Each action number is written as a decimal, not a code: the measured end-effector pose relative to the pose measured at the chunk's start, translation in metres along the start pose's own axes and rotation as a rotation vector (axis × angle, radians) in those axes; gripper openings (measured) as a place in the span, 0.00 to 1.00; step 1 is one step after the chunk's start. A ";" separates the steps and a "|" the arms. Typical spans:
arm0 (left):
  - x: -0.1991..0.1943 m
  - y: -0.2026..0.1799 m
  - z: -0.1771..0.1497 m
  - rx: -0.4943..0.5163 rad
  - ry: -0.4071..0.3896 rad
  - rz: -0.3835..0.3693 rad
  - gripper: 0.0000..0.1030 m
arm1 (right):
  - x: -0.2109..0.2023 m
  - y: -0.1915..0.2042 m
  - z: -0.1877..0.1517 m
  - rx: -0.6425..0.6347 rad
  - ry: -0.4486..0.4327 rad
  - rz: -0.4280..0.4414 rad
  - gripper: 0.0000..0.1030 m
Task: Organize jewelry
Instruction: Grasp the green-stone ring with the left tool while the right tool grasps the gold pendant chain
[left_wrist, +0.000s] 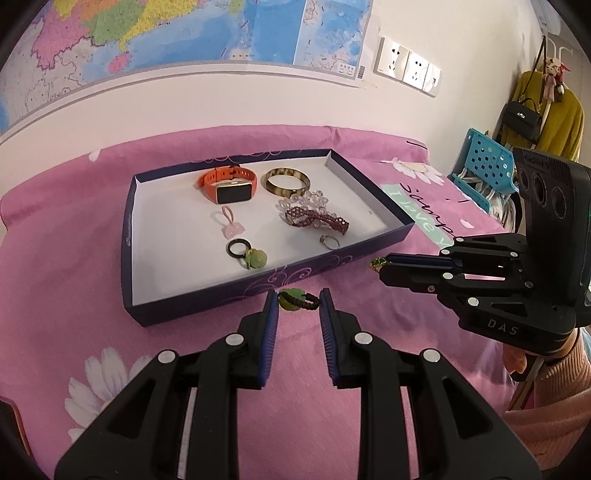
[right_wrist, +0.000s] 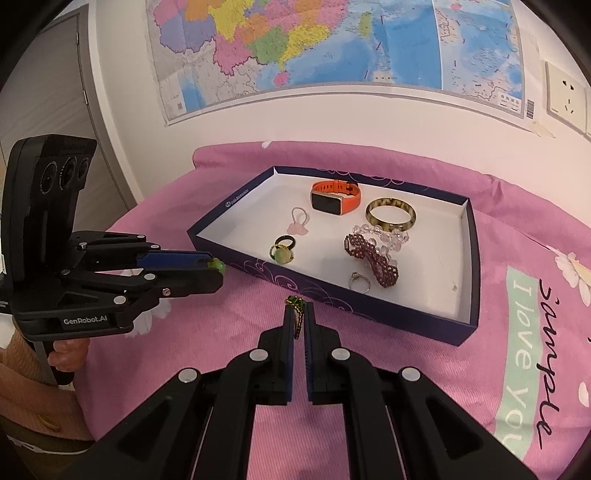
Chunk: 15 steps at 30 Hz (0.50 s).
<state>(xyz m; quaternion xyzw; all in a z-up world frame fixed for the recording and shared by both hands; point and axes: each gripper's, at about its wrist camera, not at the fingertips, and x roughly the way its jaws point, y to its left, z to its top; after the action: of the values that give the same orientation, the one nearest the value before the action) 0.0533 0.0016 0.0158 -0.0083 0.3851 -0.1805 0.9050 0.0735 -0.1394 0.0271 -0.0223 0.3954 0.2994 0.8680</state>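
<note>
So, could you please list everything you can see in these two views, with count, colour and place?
box: one, dark purple, white inside, on the bedspread
bedspread: one, pink, flowered
watch: one, orange, back of box
bangle: one, mottled brown, beside watch
beaded bracelets: a pile, clear and maroon, right side of box
pink charm: one, middle of box
rings: three in box, black, green-stoned, silver, near front
map: one, multicoloured, on wall
left gripper: black, shut on green bead ring
right gripper: black, shut on green-and-gold jewel
</note>
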 end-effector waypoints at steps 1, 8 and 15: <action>0.000 0.000 0.001 0.000 -0.002 0.001 0.22 | 0.000 0.000 0.001 0.000 0.000 -0.001 0.04; 0.001 -0.001 0.005 0.005 -0.006 0.007 0.22 | 0.001 -0.002 0.004 0.003 -0.002 0.003 0.04; 0.002 0.000 0.010 0.006 -0.012 0.015 0.22 | 0.002 -0.005 0.009 0.002 -0.005 0.003 0.04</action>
<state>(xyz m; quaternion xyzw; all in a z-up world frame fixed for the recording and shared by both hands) 0.0620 -0.0001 0.0212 -0.0038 0.3791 -0.1750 0.9086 0.0831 -0.1406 0.0309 -0.0200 0.3935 0.3002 0.8687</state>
